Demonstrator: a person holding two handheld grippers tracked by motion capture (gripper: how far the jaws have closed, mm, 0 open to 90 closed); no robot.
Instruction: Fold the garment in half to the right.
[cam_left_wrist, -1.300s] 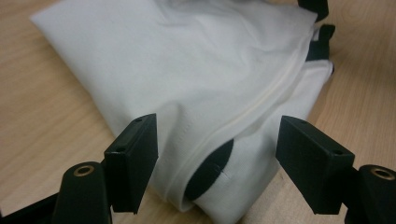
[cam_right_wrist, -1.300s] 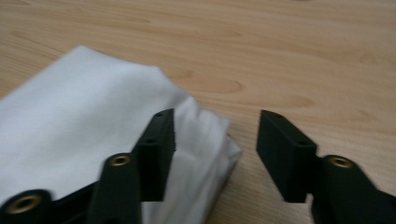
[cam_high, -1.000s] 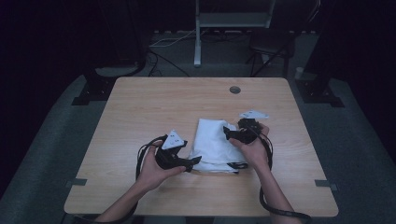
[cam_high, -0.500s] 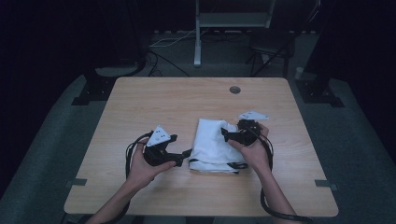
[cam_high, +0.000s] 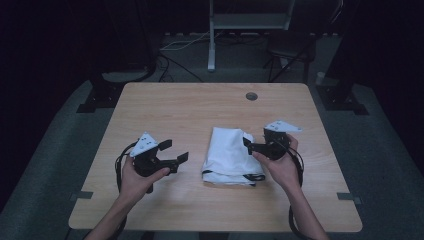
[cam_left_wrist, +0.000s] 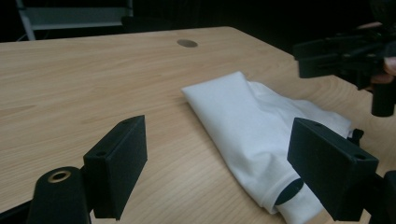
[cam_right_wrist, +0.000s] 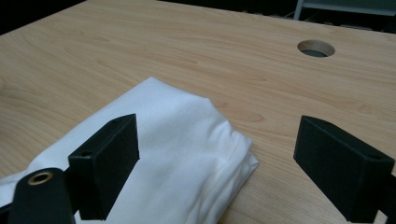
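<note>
A folded white cloth (cam_high: 227, 156) lies on the wooden table (cam_high: 200, 110), a little right of the middle. My left gripper (cam_high: 174, 150) hovers to its left, well apart from it, jaws open and empty. In the left gripper view the cloth (cam_left_wrist: 252, 121) lies ahead between the wide jaws of the left gripper (cam_left_wrist: 224, 170). My right gripper (cam_high: 248, 146) is at the cloth's right edge, open. Its jaws have just been opening, and nothing is gripped between them. In the right gripper view the folded corner of the cloth (cam_right_wrist: 168, 154) lies below the right gripper (cam_right_wrist: 229, 172).
A round cable hole (cam_high: 251, 96) sits in the tabletop near the far edge. A small dark patch (cam_left_wrist: 289, 191) shows at the cloth's near end. Bare wood surrounds the cloth. Beyond the table stand a dark floor, cables and a metal stand (cam_high: 212, 35).
My left gripper has drawn away to the left from the cloth. My right gripper has shifted slightly right and up off the cloth, its jaws wider apart.
</note>
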